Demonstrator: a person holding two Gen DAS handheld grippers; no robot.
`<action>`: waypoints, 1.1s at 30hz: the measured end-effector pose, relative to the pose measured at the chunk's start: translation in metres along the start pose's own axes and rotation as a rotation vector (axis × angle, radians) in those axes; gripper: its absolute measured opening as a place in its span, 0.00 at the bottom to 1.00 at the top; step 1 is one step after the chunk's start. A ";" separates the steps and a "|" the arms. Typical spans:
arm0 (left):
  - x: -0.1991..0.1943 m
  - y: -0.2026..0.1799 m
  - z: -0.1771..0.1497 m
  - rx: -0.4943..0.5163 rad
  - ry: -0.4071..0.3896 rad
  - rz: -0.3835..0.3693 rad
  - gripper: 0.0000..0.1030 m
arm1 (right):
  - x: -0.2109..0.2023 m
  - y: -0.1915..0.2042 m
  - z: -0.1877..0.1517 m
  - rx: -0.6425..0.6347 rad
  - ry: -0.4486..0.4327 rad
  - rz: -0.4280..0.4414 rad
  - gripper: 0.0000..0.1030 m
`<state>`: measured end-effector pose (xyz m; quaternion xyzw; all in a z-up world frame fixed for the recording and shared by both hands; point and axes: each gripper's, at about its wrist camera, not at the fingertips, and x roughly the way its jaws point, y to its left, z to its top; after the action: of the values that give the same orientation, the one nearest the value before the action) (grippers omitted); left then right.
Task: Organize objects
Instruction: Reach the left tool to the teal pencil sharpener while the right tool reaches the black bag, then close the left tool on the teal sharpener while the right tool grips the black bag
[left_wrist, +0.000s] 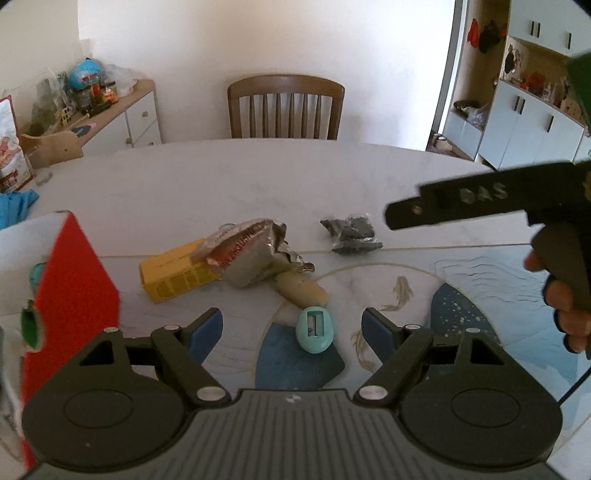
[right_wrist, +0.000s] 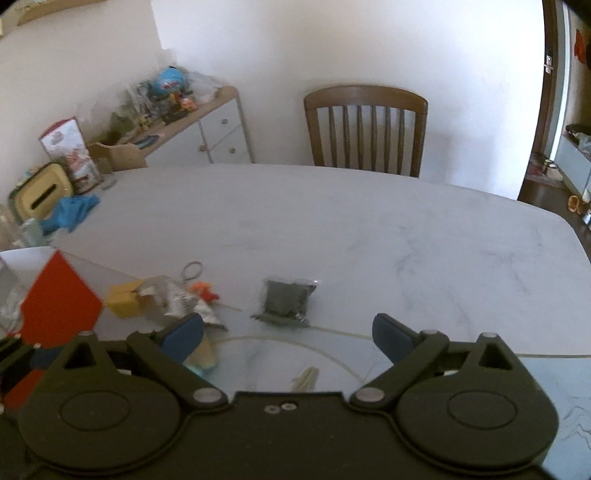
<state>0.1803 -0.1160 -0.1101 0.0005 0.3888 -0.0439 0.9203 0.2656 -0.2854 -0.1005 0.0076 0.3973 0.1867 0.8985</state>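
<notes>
On the white marble table (left_wrist: 229, 177) lie a teal egg-shaped sharpener (left_wrist: 314, 329), a beige cylinder (left_wrist: 301, 290), a crumpled foil packet (left_wrist: 247, 254), a yellow box (left_wrist: 173, 275) and a black packet in clear plastic (left_wrist: 351, 232). My left gripper (left_wrist: 291, 328) is open, with the sharpener between its blue fingertips. My right gripper (right_wrist: 288, 334) is open and empty, above the table just short of the black packet (right_wrist: 286, 299). The yellow box (right_wrist: 123, 297), foil packet (right_wrist: 177, 299) and an orange keyring toy (right_wrist: 205, 290) lie to its left. The right gripper's body also shows in the left wrist view (left_wrist: 480, 199).
A red and white box (left_wrist: 70, 280) stands at the left, close to my left gripper; it also shows in the right wrist view (right_wrist: 55, 306). A wooden chair (left_wrist: 284, 107) stands behind the table. A blue cloth (right_wrist: 70, 212) and a carton (right_wrist: 70, 155) sit at the far left.
</notes>
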 end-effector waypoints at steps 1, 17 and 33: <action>0.005 -0.001 0.000 0.001 0.007 0.001 0.80 | 0.006 -0.001 0.001 0.005 0.007 -0.003 0.93; 0.051 -0.008 -0.006 0.029 0.055 -0.011 0.76 | 0.080 0.006 0.010 0.055 0.095 -0.046 0.78; 0.058 -0.016 -0.014 0.069 0.082 -0.030 0.42 | 0.098 0.011 0.008 0.070 0.131 -0.029 0.54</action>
<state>0.2095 -0.1363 -0.1610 0.0283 0.4242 -0.0709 0.9024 0.3280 -0.2405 -0.1630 0.0211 0.4615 0.1598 0.8724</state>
